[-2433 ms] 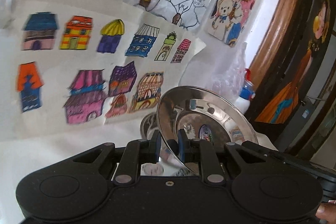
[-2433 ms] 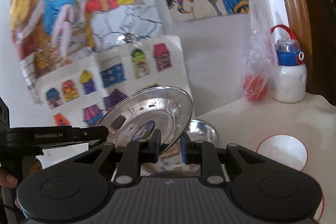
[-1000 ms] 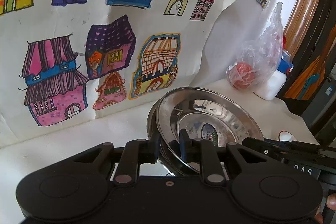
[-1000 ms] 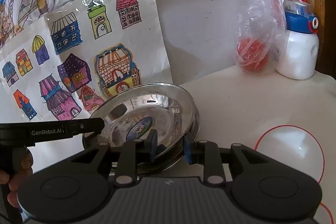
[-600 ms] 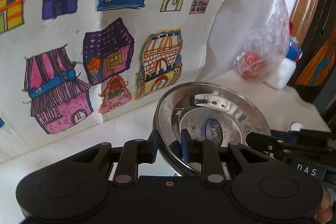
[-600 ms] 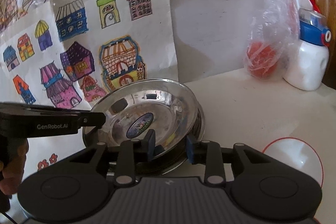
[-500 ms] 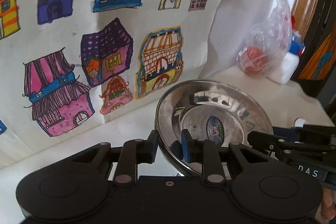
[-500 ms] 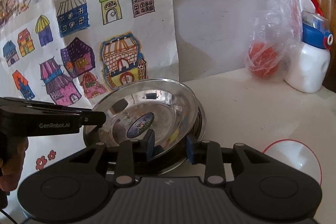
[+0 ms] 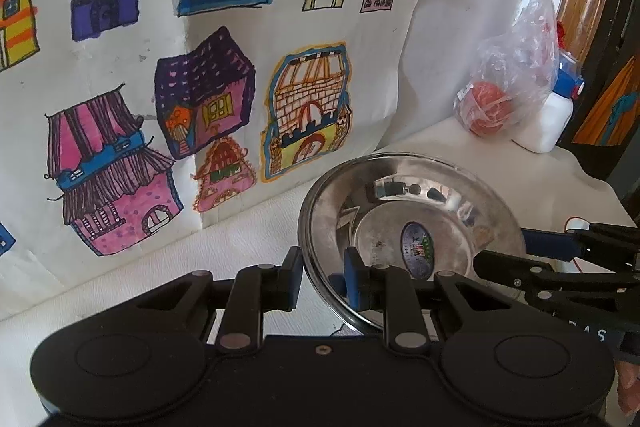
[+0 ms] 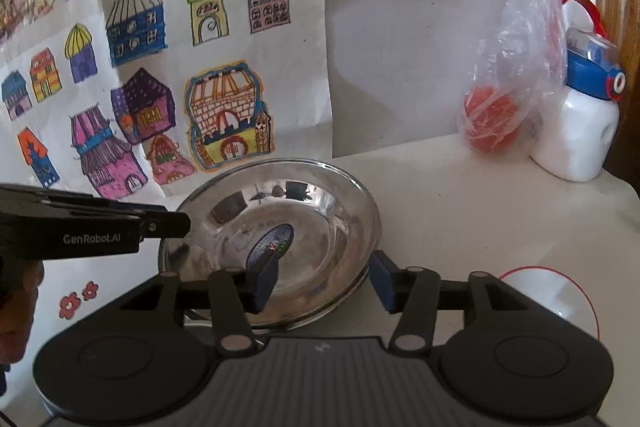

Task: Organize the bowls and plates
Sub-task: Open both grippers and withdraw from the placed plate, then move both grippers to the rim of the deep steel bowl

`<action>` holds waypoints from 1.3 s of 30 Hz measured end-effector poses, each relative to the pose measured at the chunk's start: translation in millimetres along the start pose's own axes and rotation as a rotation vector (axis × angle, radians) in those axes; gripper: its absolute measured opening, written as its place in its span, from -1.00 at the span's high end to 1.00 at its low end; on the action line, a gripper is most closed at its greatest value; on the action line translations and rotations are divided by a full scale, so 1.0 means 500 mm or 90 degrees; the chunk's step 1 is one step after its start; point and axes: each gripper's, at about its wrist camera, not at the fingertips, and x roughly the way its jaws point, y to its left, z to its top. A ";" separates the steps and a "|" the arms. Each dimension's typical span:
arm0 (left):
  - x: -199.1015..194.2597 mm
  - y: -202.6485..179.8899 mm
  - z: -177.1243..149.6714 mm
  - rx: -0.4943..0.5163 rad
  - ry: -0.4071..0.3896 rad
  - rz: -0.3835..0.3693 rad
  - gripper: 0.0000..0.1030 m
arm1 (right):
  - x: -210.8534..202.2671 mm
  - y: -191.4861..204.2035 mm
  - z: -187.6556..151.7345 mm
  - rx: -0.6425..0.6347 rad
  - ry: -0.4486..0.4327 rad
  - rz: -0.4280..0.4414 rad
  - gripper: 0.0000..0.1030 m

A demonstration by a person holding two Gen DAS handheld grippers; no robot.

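A shiny steel plate (image 9: 412, 223) (image 10: 288, 223) with a round sticker in its middle lies on top of another steel dish (image 10: 344, 301) on the white table (image 10: 460, 211). My left gripper (image 9: 324, 279) is shut on the plate's near-left rim; in the right wrist view the left gripper (image 10: 182, 223) reaches in from the left. My right gripper (image 10: 323, 281) is opening, its blue pads (image 10: 382, 281) standing clear on either side of the plate's near rim. The right gripper (image 9: 504, 249) also shows at the plate's right side.
A white bowl with a red rim (image 10: 552, 297) sits at the near right. At the back right stand a clear bag with a red fruit (image 10: 492, 123) and a white bottle with a blue cap (image 10: 576, 131). Coloured house drawings (image 9: 216, 99) cover the wall behind.
Both grippers came down with the plate and set it on the steel dish. The right gripper's jaws have spread off the rim; the left gripper stays on it.
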 end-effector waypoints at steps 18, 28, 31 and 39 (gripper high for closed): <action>-0.170 -0.020 -0.084 -0.003 -0.112 -0.051 -0.89 | -0.195 0.025 -0.108 -0.147 -0.096 -0.004 -0.99; -0.193 -0.057 -0.143 0.044 -0.090 -0.089 -0.98 | -0.292 0.082 -0.243 -0.110 -0.134 -0.049 -0.99; -0.183 -0.065 -0.151 0.059 -0.071 -0.098 -0.98 | -0.310 0.068 -0.267 -0.020 -0.131 -0.030 -0.99; -0.156 -0.069 -0.159 0.065 -0.029 -0.111 -0.98 | -0.306 0.016 -0.308 0.180 -0.112 -0.006 -0.99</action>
